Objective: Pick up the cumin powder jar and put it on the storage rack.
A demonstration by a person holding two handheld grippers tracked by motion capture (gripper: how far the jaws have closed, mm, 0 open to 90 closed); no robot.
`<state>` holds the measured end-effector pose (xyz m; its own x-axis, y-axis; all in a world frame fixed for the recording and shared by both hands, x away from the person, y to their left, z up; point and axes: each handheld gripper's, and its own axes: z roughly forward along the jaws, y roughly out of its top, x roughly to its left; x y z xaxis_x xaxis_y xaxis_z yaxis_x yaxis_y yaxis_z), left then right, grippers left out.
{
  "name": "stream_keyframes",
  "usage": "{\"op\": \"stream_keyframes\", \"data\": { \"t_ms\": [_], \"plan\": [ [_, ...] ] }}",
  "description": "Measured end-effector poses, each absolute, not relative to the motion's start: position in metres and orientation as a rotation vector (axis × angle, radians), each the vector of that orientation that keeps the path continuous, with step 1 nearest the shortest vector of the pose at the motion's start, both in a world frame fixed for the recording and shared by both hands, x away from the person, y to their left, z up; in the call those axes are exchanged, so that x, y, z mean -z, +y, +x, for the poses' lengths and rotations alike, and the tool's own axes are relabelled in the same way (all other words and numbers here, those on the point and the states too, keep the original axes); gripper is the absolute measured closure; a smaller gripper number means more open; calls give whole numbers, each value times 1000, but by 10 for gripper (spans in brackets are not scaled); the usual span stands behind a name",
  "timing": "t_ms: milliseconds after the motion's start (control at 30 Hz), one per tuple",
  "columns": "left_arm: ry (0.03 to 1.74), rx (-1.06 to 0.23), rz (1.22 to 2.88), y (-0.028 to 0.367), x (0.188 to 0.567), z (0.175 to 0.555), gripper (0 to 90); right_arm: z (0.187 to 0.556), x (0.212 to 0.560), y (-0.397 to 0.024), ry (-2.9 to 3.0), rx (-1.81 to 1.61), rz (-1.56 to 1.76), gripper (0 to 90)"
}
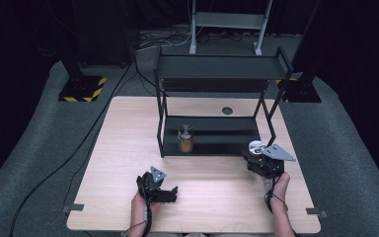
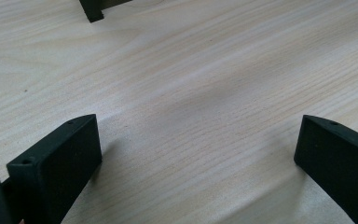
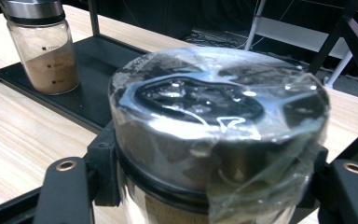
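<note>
Left gripper (image 1: 170, 193) is held low over the bare table (image 1: 207, 197), its jaws spread wide with nothing between them; in the left gripper view only wood grain and one rack foot (image 2: 92, 11) are seen ahead. Further right, a spice jar (image 1: 185, 138) with brown powder is seen standing upright on the lower shelf (image 1: 222, 136) of the black rack (image 1: 217, 74). At the right, the right gripper (image 1: 256, 155) is clamped on a second jar (image 3: 219, 135), held just off the shelf's front right corner, above the table.

Trouble is judged most likely at the shelf edge: the held jar could be knocked against the rack's right post or front lip if it is carried in too low or too far right. The loose plastic film seen over its metal cap could also be caught on the frame. A slip is possible, since the grip is taken on smooth glass under the cap.

From the high view, the spacing between both jars and the rack is given. From the right gripper view, the film, the cap and the powder level marks on the shelved jar (image 3: 42, 46) are made plain, which are lost from above.
</note>
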<state>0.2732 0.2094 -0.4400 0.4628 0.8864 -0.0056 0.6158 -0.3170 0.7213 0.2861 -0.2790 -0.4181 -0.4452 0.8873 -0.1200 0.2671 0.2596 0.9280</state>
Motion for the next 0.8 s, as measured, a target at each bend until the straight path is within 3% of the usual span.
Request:
{"op": "stream_keyframes", "data": {
  "t_ms": [800],
  "plan": [
    [1245, -524, 2050, 209, 440, 273, 1, 310, 414, -276, 1871, -1190, 1059, 307]
  ]
}}
